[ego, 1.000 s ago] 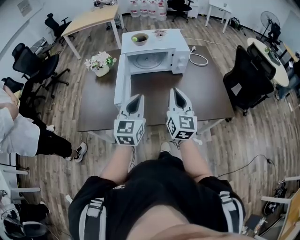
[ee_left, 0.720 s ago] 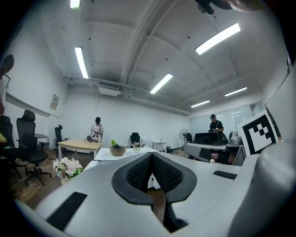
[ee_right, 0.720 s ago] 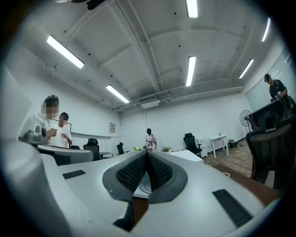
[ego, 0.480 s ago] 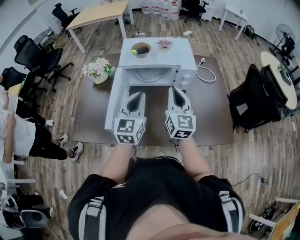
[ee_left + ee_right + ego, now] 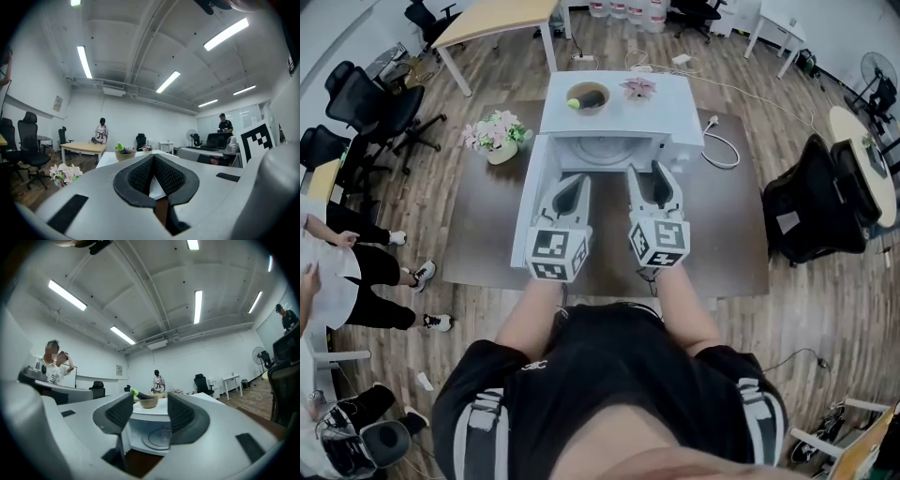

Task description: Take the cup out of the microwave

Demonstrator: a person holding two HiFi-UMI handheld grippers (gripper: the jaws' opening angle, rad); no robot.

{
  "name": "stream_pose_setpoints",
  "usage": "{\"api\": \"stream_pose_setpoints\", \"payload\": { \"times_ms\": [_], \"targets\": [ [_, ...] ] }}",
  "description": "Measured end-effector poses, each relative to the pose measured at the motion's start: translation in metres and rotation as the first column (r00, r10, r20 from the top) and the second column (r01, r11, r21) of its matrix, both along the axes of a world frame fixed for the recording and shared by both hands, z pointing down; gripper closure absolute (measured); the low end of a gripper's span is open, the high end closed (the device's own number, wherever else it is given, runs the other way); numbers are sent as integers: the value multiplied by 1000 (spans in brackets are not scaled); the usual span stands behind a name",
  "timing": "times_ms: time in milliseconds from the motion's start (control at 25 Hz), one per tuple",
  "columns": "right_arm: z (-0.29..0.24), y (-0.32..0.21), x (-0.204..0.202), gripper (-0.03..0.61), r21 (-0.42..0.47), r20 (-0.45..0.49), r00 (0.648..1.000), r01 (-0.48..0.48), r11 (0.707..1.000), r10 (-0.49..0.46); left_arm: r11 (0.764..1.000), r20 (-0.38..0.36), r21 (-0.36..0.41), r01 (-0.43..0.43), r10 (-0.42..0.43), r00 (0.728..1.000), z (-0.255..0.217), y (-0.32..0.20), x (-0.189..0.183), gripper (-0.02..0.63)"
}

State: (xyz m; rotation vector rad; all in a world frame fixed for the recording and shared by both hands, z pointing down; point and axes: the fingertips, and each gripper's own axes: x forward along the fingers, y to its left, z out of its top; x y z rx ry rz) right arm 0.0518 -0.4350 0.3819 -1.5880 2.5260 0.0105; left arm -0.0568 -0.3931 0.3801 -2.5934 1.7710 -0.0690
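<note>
The white microwave (image 5: 614, 112) stands on a dark table with its door (image 5: 536, 202) swung open to the left. In the right gripper view its cavity (image 5: 159, 434) shows a round glass turntable; I cannot make out a cup on it. My left gripper (image 5: 575, 180) points level at the door's inner side, its jaws shut and empty (image 5: 153, 158). Just in front of the cavity, my right gripper (image 5: 654, 171) has its jaws opening, with nothing between them (image 5: 150, 400).
A bowl (image 5: 586, 97) with a green item and a pink flower piece (image 5: 637, 87) sit on the microwave's top. A flower pot (image 5: 495, 136) stands on the table (image 5: 487, 234) at the left, a power cord (image 5: 722, 150) lies at the right. Office chairs and people stand around.
The view has closed in on the microwave and both grippers have moved forward to its open front. The right gripper's jaws have parted; the left stays shut.
</note>
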Motion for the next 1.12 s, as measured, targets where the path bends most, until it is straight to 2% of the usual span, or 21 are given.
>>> {"api": "stream_pose_setpoints", "payload": {
  "times_ms": [160, 280, 360, 600, 1120],
  "targets": [
    [17, -17, -22, 159, -38, 1, 997, 72, 997, -72, 1000, 3, -5, 13, -13, 1000, 2, -3, -6, 611],
    [36, -30, -35, 61, -76, 0, 996, 90, 993, -90, 999, 0, -17, 34, -34, 999, 6, -3, -14, 611],
    [49, -41, -41, 40, -101, -19, 996, 84, 991, -86, 999, 1, -24, 49, -49, 999, 9, -3, -18, 611],
    [102, -83, -53, 35, -198, -81, 995, 44, 979, -61, 993, 3, -58, 101, -101, 995, 23, -4, -32, 611],
    [208, -195, -72, 38, -368, -153, 988, -35, 929, -23, 970, 5, -140, 196, -197, 980, 65, -31, -56, 611]
  ]
}}
